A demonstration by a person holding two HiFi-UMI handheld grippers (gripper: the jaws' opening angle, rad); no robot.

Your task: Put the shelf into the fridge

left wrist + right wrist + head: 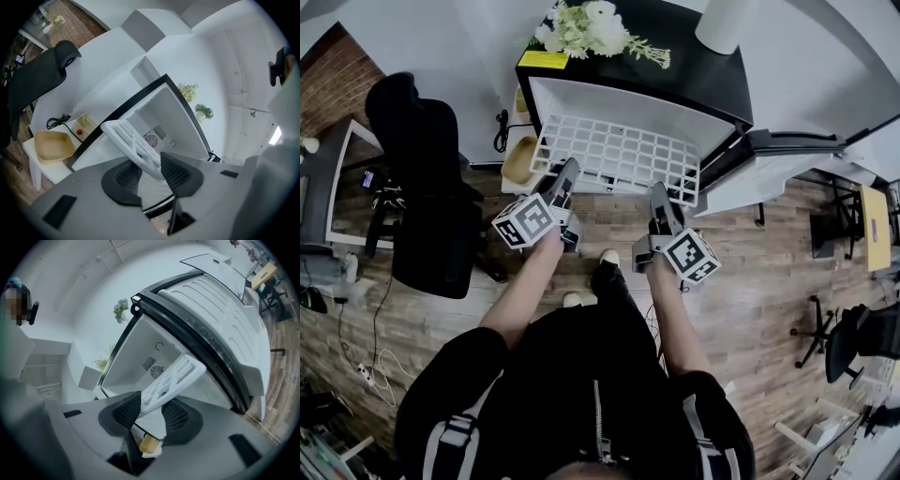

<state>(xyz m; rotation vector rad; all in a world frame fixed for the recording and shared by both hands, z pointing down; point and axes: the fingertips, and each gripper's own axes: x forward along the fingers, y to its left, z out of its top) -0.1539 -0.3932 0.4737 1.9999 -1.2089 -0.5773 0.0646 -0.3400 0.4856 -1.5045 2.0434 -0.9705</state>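
Note:
A white grid shelf (619, 155) is held level in front of the open fridge (675, 66), its far edge at the mouth of the white interior. My left gripper (565, 173) is shut on the shelf's near left edge, and my right gripper (659, 192) is shut on its near right edge. In the left gripper view the shelf (126, 136) runs between the pads of the left gripper (150, 171) toward the fridge cavity (164, 117). In the right gripper view the shelf (176, 376) sits clamped in the right gripper (152, 411), with the cavity (150, 348) behind it.
The fridge door (769, 169) hangs open to the right. Flowers (591, 28) and a white cylinder (727, 23) stand on the fridge top. A tan tray (520, 159) lies on a small white table at the left, beside a black office chair (422, 187). Cables trail over the wooden floor.

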